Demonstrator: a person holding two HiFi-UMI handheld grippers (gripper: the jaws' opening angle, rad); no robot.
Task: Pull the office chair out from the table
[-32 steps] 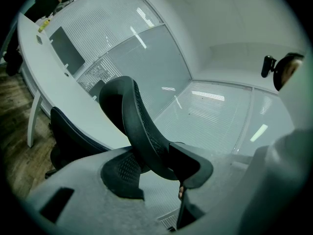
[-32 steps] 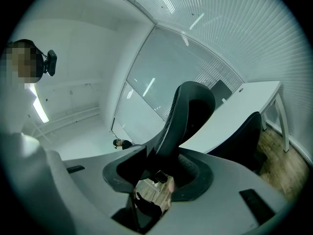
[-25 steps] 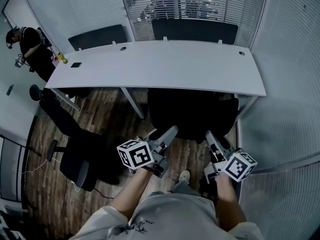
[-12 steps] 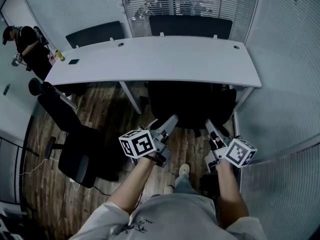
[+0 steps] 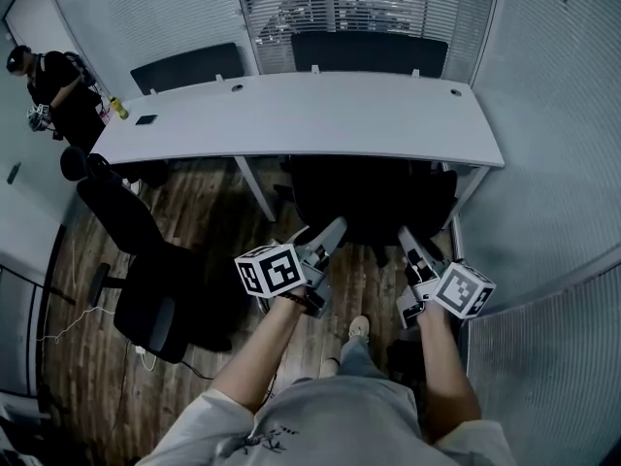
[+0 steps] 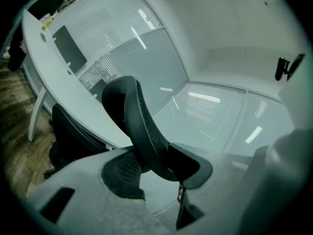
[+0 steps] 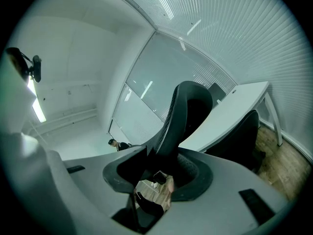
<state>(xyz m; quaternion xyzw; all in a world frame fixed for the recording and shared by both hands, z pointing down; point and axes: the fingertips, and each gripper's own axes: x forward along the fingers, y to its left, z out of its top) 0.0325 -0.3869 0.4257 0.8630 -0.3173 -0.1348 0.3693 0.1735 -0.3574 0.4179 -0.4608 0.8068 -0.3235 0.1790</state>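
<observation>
The chair [image 5: 374,202] was black, with a wide back whose curved rim framed a fine mesh panel. It stood tucked in at the near side of the table [image 5: 301,119], toward the right end. Its front part was hidden beneath the white top and its back stood just clear of the near edge.

The left gripper [image 5: 333,229] was clamped on the left side of the back's rim. In the left gripper view the rim ran up from between the two pads, and both pressed on it. The right gripper [image 5: 406,239] gripped the right side of the rim the same way, with the mesh edge rising from between its pads. Both pointed level toward the table.

A second chair [image 5: 146,280], also black, stood pulled out on the wood floor [image 5: 209,216] to the left, well apart from the first. Two dark chair backs [image 5: 369,54] showed beyond the table's far edge. A person [image 5: 49,85] stood by the table's far left end.
</observation>
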